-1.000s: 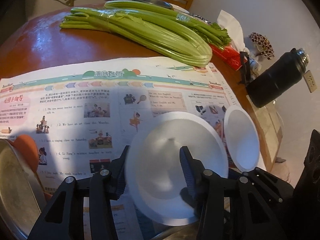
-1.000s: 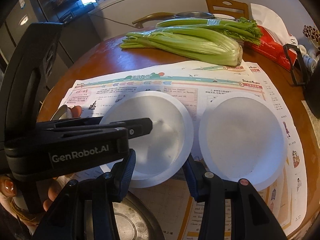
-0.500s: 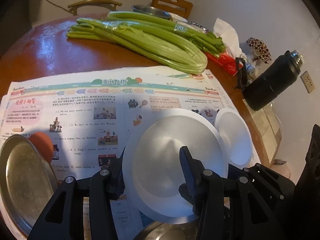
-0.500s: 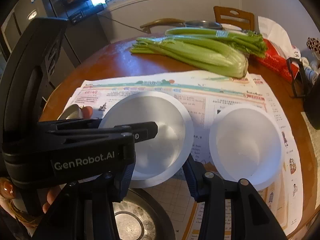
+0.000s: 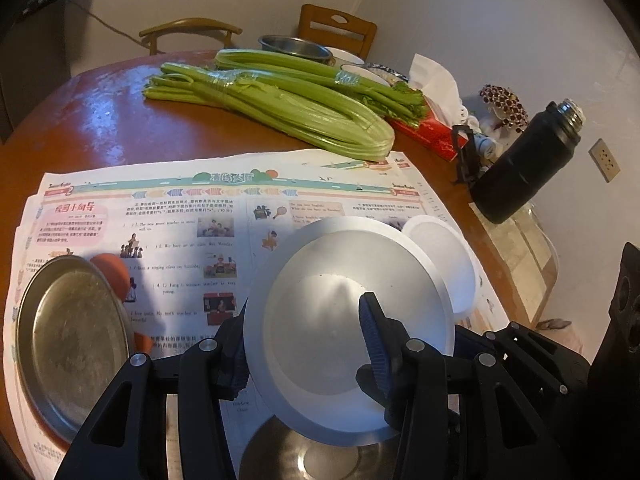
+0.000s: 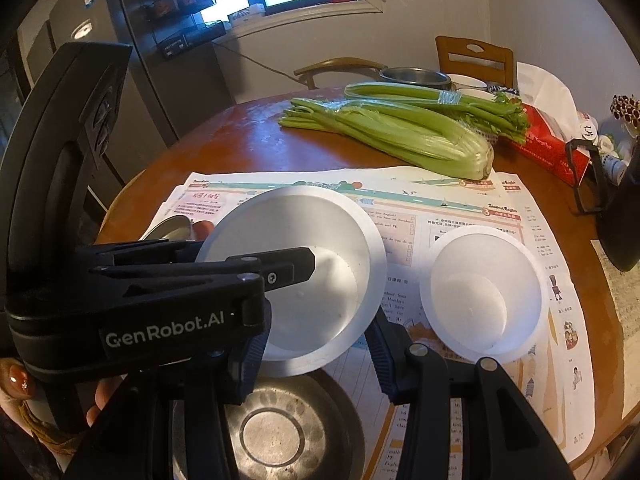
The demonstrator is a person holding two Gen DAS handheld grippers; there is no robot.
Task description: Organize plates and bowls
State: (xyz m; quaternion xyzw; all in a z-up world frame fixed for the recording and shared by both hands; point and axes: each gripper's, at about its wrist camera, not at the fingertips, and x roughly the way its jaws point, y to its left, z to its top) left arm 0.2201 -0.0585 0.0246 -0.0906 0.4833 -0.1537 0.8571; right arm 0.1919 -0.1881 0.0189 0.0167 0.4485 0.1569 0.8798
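Two white bowls show: the held white bowl (image 6: 320, 264), plain, matte, wide-rimmed and tilted, is raised above the near part of the table (image 6: 256, 140), with the left claw (image 5: 304, 344) clenched on its rim, while the right claw (image 6: 320, 356) is closed, gripping what I cannot tell. The second white bowl (image 6: 484, 296) rests on the newspaper (image 6: 440, 208) to the right. Two celery bunches (image 6: 400, 132) lie far. Two metal dishes show: a steel plate (image 5: 68, 340) at left and a steel bowl (image 6: 276, 428) nearest.

Your raised white foam bowl (image 6: 320, 264) hangs over a round steel dish (image 6: 272, 432), left of a second white foam bowl (image 6: 484, 292) on the printed newspaper (image 6: 440, 216); green celery stalks (image 6: 400, 132) lie behind.
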